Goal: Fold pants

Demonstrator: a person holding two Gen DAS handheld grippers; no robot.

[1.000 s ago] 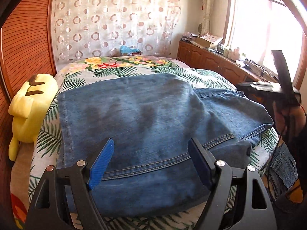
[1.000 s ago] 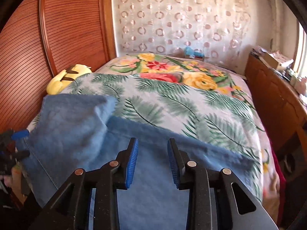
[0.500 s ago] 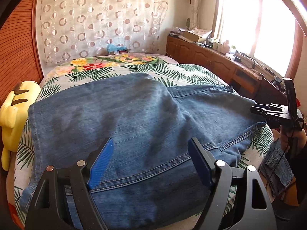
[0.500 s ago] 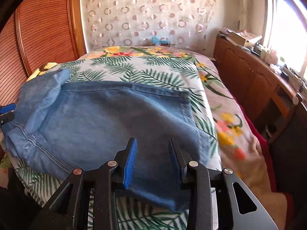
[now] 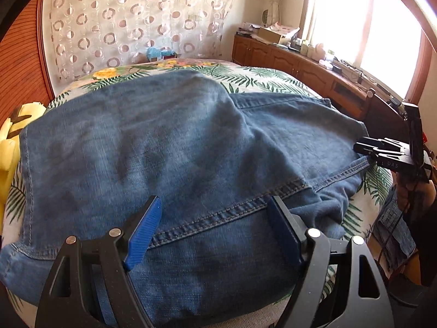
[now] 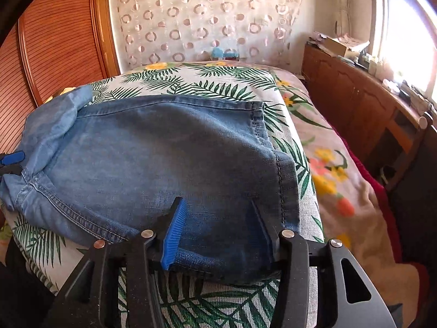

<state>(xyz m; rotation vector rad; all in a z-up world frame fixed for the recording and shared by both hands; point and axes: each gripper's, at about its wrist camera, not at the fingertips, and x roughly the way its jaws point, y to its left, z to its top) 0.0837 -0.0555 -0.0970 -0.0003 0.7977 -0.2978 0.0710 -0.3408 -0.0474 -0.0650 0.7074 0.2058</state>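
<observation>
Crosswise on bed point(image 6: 207, 79), folded jeans point(image 5: 164, 147).

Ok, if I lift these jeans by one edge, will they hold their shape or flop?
The jeans will probably flop: they already drape and bunch over the bed edge. The folded denim looks thick, so likely heavyish. The woven surface suggests little slipping.

The right gripper point(image 6: 218, 232), fingers point(image 6: 173, 232) spread, hovers over folded jeans point(image 6: 153, 164) on the bed point(image 6: 327, 164).
</observation>
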